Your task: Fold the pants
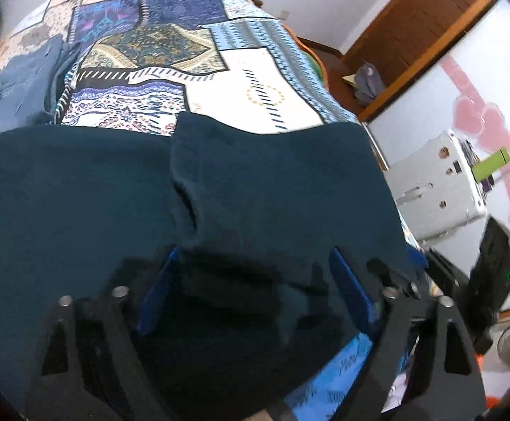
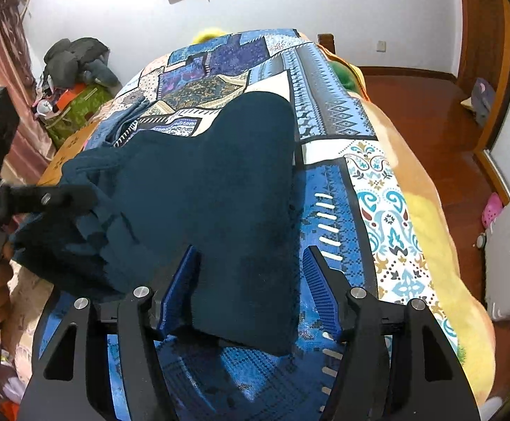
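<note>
Dark teal pants [image 1: 219,182] lie on a bed with a blue patchwork cover [image 1: 170,52]. In the left wrist view my left gripper [image 1: 251,266] is open, its blue pads wide apart on either side of the near edge of the cloth. In the right wrist view the pants [image 2: 202,182] stretch away across the bed. My right gripper [image 2: 251,263] is open around the near leg end, pads apart. The left gripper [image 2: 62,196] shows at the left edge of that view, at the bunched waist end.
The bed cover [image 2: 377,189] drops off at the right to a wooden floor [image 2: 430,105]. A blue denim garment [image 1: 20,80] lies at the far left of the bed. A pile of clothes [image 2: 76,59] sits by the wall. A white device [image 1: 437,189] stands beside the bed.
</note>
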Demonstrator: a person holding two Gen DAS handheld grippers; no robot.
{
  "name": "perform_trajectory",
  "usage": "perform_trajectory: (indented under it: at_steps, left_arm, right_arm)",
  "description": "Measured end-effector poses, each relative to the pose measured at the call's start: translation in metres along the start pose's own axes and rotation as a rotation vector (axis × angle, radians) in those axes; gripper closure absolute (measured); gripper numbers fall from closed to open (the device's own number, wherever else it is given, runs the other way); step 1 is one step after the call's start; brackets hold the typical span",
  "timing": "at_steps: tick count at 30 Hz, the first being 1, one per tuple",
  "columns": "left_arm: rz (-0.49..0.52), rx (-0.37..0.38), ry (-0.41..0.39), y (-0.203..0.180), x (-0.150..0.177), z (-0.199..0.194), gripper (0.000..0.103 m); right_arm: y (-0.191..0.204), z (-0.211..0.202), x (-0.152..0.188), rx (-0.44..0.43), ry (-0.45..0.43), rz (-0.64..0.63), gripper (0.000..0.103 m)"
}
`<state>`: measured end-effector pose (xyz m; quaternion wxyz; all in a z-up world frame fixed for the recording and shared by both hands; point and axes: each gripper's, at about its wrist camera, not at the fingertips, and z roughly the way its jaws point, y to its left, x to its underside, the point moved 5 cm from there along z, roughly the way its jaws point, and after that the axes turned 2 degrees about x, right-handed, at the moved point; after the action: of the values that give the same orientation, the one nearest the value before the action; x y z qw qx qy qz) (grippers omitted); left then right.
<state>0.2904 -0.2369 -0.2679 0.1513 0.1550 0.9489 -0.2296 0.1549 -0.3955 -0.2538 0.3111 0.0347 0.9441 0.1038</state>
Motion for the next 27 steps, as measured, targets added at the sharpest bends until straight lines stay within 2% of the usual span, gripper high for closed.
perform_trajectory:
  at_steps: [1,2,3,5,8,11,16,19,23,27]
  left_arm:
    - [-0.01,-0.013,-0.004,0.002,-0.003,0.002,0.029]
    - [-0.013,-0.034,-0.012,0.004,-0.005,0.003,0.04]
    - [-0.011,-0.074,-0.028,0.007,-0.007,0.004,0.057]
    - [0.008,-0.133,-0.045,0.009,-0.007,0.005,0.071]
    - [0.054,-0.148,-0.092,0.004,-0.003,-0.004,0.078]
    - [0.118,-0.173,-0.156,-0.009,-0.003,-0.021,0.081]
    - [0.225,-0.228,-0.307,-0.032,0.002,-0.059,0.081]
    - [0.216,-0.225,-0.341,-0.028,0.007,-0.072,0.081]
    - [0.182,-0.255,-0.298,-0.003,0.016,-0.066,0.081]
    - [0.108,-0.221,-0.206,0.023,0.028,-0.054,0.08]
  right_arm:
    - [0.0,-0.001,0.001,0.002,-0.001,-0.002,0.044]
    - [0.001,-0.001,0.001,0.005,-0.002,-0.005,0.044]
    - [0.001,-0.001,0.001,0.007,-0.003,-0.007,0.044]
    - [0.0,-0.001,0.001,0.005,-0.003,-0.005,0.044]
    - [0.0,-0.002,0.001,0.004,0.003,-0.002,0.044]
    - [0.001,-0.003,-0.002,0.003,0.01,-0.009,0.044]
    - [0.009,-0.011,-0.007,0.004,0.0,-0.033,0.044]
    - [0.014,-0.016,-0.011,0.006,-0.012,-0.04,0.043]
    - [0.022,-0.016,-0.017,0.019,-0.022,-0.045,0.043]
    - [0.03,-0.015,-0.029,0.026,-0.048,-0.06,0.043]
